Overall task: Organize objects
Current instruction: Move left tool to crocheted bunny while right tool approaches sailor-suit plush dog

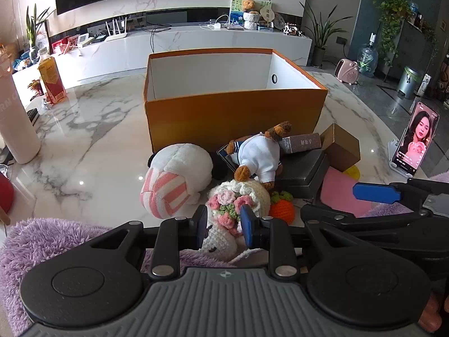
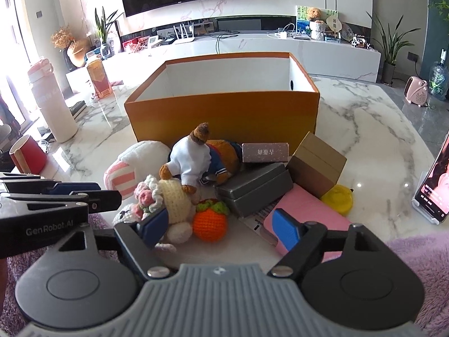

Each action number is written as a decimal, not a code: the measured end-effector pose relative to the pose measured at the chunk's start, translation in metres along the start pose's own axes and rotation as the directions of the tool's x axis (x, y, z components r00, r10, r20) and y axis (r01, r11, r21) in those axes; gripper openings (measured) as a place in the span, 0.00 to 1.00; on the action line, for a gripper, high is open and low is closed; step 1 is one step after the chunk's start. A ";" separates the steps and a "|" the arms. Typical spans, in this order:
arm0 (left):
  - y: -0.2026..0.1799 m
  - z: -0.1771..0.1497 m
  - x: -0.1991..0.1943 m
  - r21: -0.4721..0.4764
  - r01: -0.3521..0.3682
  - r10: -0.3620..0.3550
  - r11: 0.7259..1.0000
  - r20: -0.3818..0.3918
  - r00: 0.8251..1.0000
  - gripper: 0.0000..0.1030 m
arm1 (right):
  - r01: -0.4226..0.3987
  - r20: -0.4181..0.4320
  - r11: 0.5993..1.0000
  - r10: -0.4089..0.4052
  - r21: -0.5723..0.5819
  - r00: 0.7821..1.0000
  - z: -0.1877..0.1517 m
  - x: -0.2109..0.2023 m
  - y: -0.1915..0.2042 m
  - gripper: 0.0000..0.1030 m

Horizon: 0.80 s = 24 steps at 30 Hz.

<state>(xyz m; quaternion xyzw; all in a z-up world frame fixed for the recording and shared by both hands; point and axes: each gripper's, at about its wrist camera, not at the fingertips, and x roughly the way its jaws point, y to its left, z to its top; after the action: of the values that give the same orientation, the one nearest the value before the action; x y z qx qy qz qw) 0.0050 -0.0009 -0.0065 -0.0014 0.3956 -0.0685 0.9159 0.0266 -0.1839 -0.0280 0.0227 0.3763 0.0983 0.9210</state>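
While I watch through the left wrist camera, my left tool (image 1: 223, 226) sits low over the near edge of the bench (image 1: 92, 129), its two blue pads on either side of a crocheted doll (image 1: 234, 205) with pink flowers on its head. The pads (image 1: 248, 226) look to be touching the yarn, clamped on the doll's flowered head, though I cannot tell how firmly. No earlier view is at hand, so I describe only this hold. From the right wrist camera, my right tool (image 2: 221, 227) stands wide apart and holds nothing; its left pad (image 2: 157, 223) lies just beside the doll's cream body, and its right pad (image 2: 286, 229) hangs over a pink pad (image 2: 308, 210) lying flat on the bench. Between those pads I see an orange crocheted fruit (image 2: 210, 223) with a green top, resting on the bench and touched by neither pad. The left tool's black arm reaches into this view from the left. Behind the doll lies a bear (image 1: 259, 156) in a white shirt, tipped head down over a grey box (image 1: 303, 175). A white and pink striped plush (image 1: 175, 177) sits to its left, a brown carton (image 1: 341, 147) leans to its right, and a yellow disc (image 2: 338, 198) lies beside the pink pad. Farther back stands the big orange box (image 1: 233, 112), open at the top, white inside, with nothing visible in it. A phone (image 1: 416, 140) on a stand glows at the right edge. Purple fuzzy fabric (image 1: 42, 238) fills the near corners.
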 end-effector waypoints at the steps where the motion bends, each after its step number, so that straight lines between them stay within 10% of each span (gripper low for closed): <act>1: 0.000 0.000 0.002 0.005 0.003 -0.003 1.000 -0.004 1.000 0.30 | -0.006 -0.010 1.000 0.006 -0.003 1.000 -0.001 0.003 0.001 0.73; 11: 0.002 0.001 0.018 0.040 0.016 -0.013 0.999 -0.072 0.997 0.30 | -0.058 -0.083 0.998 0.060 0.023 0.995 -0.005 0.026 -0.001 0.56; 17: -0.014 0.005 0.021 0.198 0.053 -0.044 0.979 -0.051 0.998 0.46 | -0.065 -0.117 0.997 0.069 0.036 0.991 -0.005 0.039 -0.008 0.31; 24: -0.023 0.011 0.043 0.288 0.041 -0.012 0.957 -0.100 0.995 0.53 | -0.076 -0.146 0.996 0.083 0.054 0.986 -0.008 0.051 -0.016 0.30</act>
<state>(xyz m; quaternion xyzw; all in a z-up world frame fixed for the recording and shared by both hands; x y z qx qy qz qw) 0.0397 -0.0295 -0.0287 0.1307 0.4254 -0.1379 0.8848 0.0595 -0.1893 -0.0706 0.0526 0.4445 0.1271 0.8851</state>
